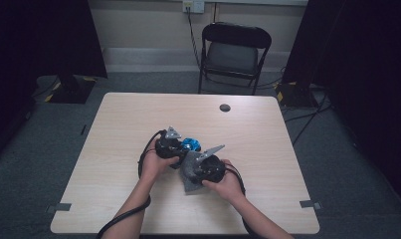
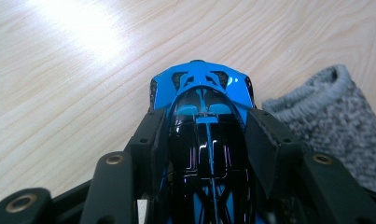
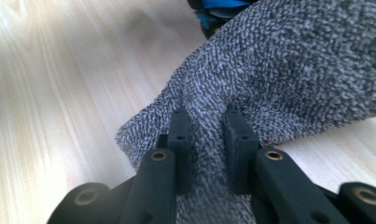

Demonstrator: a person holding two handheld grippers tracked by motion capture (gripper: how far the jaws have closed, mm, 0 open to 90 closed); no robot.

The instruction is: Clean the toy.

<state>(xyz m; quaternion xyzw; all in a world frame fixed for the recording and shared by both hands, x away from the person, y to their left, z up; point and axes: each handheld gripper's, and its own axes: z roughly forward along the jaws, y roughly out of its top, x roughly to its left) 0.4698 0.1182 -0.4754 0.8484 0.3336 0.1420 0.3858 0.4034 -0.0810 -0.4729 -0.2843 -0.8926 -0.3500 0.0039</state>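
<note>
Blue toy car (image 2: 202,116) clamped in left tongs (image 2: 204,140); right tongs (image 3: 208,140) pinch grey sock (image 3: 288,70) mid-table.

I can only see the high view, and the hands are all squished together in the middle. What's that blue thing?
Observer: A shiny blue and black toy car. The left gripper has its jaws pressed on the car's two sides.
Operator: And the grey stuff by the other hand?
Observer: A fuzzy grey knitted sock. The right gripper pinches a fold of it between its jaws.
Operator: Is the sock near the car?
Observer: Yes. In the left gripper view its ribbed cuff lies on the wooden table just beside the car's far end.
</note>
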